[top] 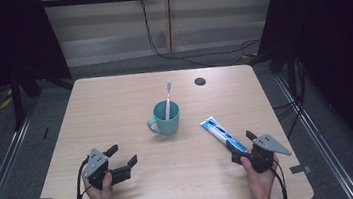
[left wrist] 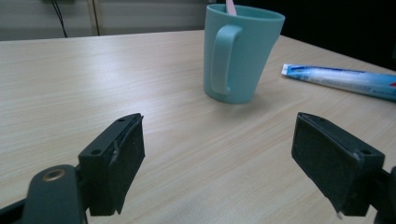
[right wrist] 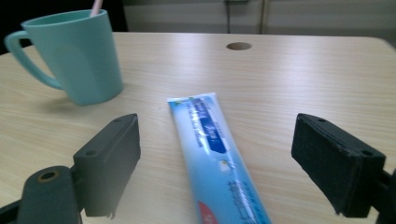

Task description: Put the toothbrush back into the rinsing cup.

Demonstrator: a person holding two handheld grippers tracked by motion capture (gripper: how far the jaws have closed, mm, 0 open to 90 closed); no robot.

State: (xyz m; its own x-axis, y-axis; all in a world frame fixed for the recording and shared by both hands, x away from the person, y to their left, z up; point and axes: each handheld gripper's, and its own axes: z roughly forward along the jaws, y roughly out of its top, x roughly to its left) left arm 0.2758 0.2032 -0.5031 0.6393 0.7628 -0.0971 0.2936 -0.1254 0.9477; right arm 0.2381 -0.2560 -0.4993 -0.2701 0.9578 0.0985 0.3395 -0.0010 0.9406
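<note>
A teal mug (top: 165, 118) stands upright near the table's middle, its handle to the left, with a pink and white toothbrush (top: 168, 100) leaning in it. A blue and white toothpaste tube (top: 222, 133) lies flat to the mug's right. My left gripper (top: 122, 155) is open at the front left, aimed at the mug (left wrist: 238, 51) with bare table between its jaws. My right gripper (top: 242, 146) is open at the front right, its jaws standing either side of the tube's near end (right wrist: 217, 158) without touching it. The mug (right wrist: 74, 56) sits further off to its left.
A round dark hole (top: 200, 81) is cut in the wooden table (top: 115, 106) near its far edge. Black cables (top: 159, 51) run across the floor behind the table. Dark frames (top: 23, 56) stand at both sides.
</note>
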